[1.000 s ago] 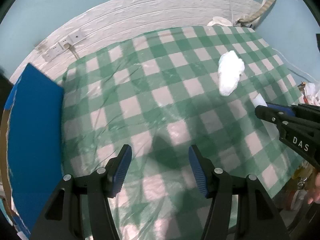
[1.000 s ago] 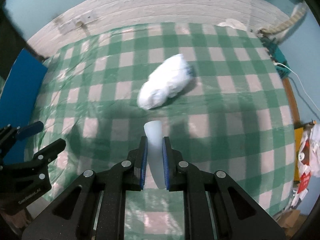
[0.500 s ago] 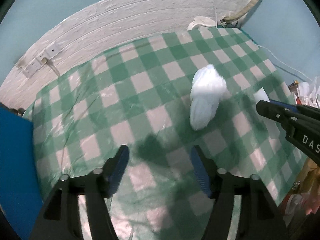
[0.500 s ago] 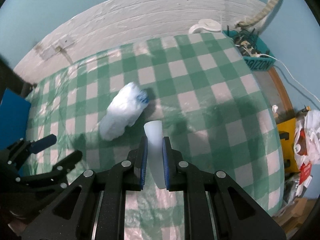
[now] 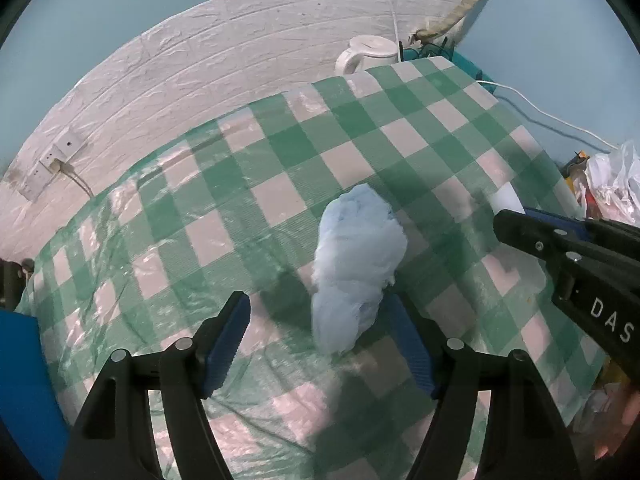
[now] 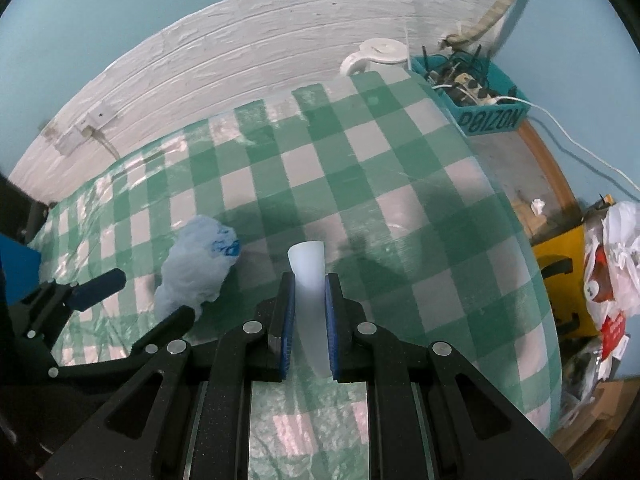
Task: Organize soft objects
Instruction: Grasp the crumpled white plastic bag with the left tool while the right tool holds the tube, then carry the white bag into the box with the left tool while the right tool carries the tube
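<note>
A crumpled pale blue plastic bag lies on the green-and-white checked tablecloth. My left gripper is open, its fingers on either side of the bag's near end. The bag also shows in the right wrist view, with the left gripper around its near end. My right gripper is shut on a soft white foam piece that sticks out past the fingertips, held above the cloth to the right of the bag. The right gripper shows at the right in the left wrist view.
A white kettle stands at the table's far edge by the white brick wall. A teal box of cables sits at the far right. A yellow bin and plastic bags stand off the right edge. A blue board is at the left.
My left gripper has moved right and forward, and the bag now lies between its open fingers. My right gripper has moved right, still holding the foam piece.
</note>
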Demonstrator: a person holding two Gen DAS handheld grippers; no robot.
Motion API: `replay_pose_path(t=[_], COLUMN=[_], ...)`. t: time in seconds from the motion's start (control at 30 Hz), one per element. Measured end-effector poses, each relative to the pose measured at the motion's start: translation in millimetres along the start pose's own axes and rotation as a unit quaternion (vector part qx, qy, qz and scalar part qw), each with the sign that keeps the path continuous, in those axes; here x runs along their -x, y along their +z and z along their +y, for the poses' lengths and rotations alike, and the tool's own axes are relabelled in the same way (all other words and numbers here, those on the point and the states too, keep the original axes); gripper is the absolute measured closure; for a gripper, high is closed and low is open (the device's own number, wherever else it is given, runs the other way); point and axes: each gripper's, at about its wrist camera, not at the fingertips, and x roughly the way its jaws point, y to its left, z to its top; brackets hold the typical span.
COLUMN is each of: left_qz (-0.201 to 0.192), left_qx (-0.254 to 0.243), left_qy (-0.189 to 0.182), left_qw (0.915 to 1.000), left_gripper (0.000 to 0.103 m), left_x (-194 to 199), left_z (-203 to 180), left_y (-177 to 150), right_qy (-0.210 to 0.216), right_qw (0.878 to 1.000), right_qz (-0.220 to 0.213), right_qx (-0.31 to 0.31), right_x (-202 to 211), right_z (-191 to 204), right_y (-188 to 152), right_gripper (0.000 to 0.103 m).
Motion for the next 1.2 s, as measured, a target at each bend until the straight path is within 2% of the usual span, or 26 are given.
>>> replay_pose_path(t=[0.43,0.47,0.5,0.6,0.83,1.2], left_qz=[0.022,0.021,0.021,0.027,0.01,-0.007], left_qx=[0.005,0.008,0.011,0.018,0.019,0.035], left_qy=[0.0,0.0,-0.003,-0.007,0.005,0.004], left_qw=[0.9997,0.9997,0.9997,0.9995,0.9998,0.9994], left_gripper=[0.028,0.031,0.041,0.059,0.062,0.063], left_x=[-33.9,-35.3,-36.4,-39.6,-26.3,5.0], left_z=[-11.6,-12.2,-11.7,-10.0,-5.5,19.0], left_y=[22.1,23.1,22.9,21.4,15.8,-1.3], right_qy=[-0.003,-0.004,-0.004,-0.006,-0.005,-0.001], right_qw=[1.0,1.0,1.0,1.0,1.0,0.999], right_qz=[0.01,0.01,0.011,0.01,0.007,-0.002], right_qx=[-0.007,-0.006,-0.005,0.002,0.014,0.042], right_x=[-8.1,-8.5,-8.8,-9.3,-6.3,13.8], right_z=[-7.5,-7.2,-6.5,-3.9,3.4,24.6], right_y=[-1.1,-1.2,-1.2,-2.0,-3.7,-12.7], right_gripper=[0.091,0.091,0.091,0.091,0.091,0.091])
